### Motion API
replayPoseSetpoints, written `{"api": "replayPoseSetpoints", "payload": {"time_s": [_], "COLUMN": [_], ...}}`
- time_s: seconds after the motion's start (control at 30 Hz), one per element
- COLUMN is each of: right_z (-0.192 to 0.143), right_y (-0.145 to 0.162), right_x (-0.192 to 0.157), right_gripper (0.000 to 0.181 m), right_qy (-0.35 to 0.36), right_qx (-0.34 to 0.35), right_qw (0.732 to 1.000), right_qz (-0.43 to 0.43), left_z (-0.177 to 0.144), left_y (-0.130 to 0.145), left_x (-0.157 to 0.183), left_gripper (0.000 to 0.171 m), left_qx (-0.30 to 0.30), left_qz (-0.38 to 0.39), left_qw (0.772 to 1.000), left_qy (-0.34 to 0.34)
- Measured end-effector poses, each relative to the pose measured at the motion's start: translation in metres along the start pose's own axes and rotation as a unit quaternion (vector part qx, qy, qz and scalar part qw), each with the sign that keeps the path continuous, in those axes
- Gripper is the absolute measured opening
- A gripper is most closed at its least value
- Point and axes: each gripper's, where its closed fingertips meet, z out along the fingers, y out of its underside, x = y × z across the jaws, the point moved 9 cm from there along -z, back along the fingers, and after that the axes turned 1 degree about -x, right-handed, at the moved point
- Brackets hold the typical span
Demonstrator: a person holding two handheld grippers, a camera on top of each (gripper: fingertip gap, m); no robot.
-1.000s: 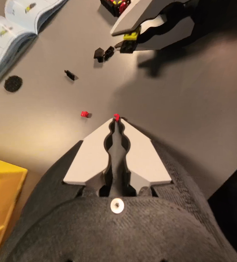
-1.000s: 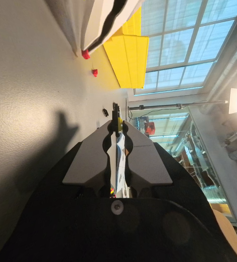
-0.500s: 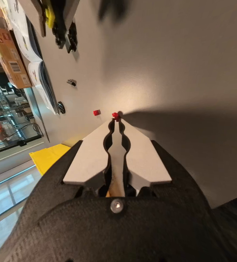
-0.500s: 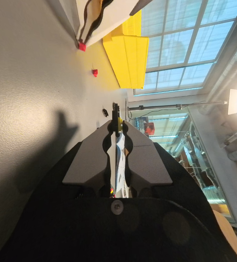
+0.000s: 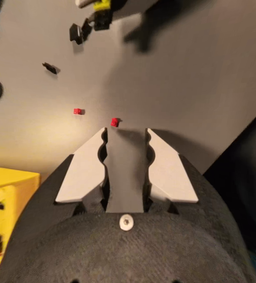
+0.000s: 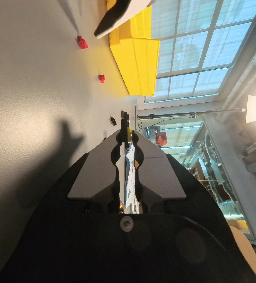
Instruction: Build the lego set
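The left gripper (image 5: 125, 130) has let go of the small red lego brick (image 5: 114, 122) it pinched a moment ago; its pale fingers now stand wide apart, empty, the brick lying on the grey table (image 5: 185, 85) just ahead of the left fingertip. A second red brick (image 5: 78, 111) sits nearby, loose black pieces (image 5: 79, 33) farther off.

From the right wrist view, the right gripper (image 6: 126, 134) is clamped on a black-and-yellow lego assembly (image 6: 125, 127). Both red bricks lie beside the yellow plastic bin (image 6: 136, 61).
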Motion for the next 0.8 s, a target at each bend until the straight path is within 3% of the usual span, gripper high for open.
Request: {"api": "replayPoseSetpoints", "payload": {"time_s": [0.13,0.27,0.8], "right_z": [0.000,-0.001,-0.002], "right_y": [0.001,0.001,0.000], "right_x": [0.000,0.000,-0.001], "right_gripper": [0.010,0.010,0.010], "right_qy": [-0.001,-0.002,-0.005], "right_qx": [-0.001,-0.004,-0.005], "right_qw": [1.000,1.000,1.000], "right_qz": [0.002,0.006,0.004], "left_z": [-0.002,0.004,0.011], "left_y": [0.009,0.013,0.020], "left_x": [-0.011,-0.016,0.001], "left_gripper": [0.049,0.062,0.053], "left_qx": [0.069,0.114,0.150], "left_qz": [-0.060,-0.090,-0.130], "left_qw": [0.995,0.988,0.969], "left_qy": [0.030,0.044,0.148]}}
